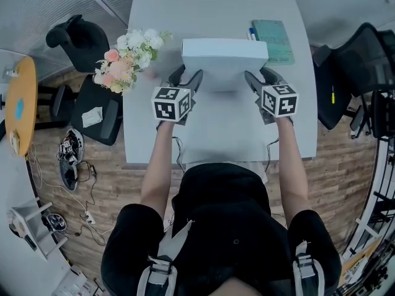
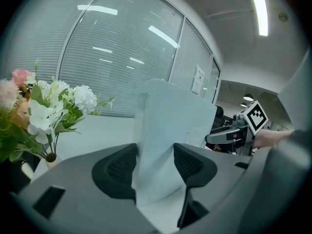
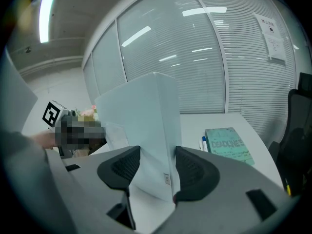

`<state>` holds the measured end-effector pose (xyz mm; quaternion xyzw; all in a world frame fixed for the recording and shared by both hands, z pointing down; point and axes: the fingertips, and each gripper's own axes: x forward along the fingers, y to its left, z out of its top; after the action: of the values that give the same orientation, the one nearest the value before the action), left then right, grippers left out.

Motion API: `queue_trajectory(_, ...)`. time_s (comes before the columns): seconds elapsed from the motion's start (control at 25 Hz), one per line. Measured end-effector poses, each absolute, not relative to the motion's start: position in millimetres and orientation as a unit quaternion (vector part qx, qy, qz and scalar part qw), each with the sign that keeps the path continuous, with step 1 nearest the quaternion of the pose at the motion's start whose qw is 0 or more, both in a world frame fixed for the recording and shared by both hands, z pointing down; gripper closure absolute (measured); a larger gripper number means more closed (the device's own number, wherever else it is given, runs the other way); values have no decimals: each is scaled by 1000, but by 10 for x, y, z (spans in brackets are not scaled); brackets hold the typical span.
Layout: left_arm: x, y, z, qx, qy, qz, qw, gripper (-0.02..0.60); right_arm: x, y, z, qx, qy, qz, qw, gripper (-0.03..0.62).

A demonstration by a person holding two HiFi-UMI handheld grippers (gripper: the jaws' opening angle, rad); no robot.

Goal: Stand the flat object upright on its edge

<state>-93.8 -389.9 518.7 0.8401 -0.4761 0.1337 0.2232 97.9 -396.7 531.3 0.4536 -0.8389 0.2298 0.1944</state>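
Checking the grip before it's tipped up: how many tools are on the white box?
2: the left tool clamps the box at its left end, the right tool at its right end. None looks hidden.

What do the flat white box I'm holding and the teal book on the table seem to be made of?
The flat white box looks like matte cardboard: crisp folded edges, no gloss. The teal book is probably paper with a printed matte cover; lettering shows on it.
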Motion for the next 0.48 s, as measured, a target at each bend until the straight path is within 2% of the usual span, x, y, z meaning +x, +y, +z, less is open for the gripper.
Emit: queue_trajectory(0.48, -942, -3728, 5211, 845, -469, 138, 215, 331, 972, -3803, 5336, 457, -836, 229, 199, 349)
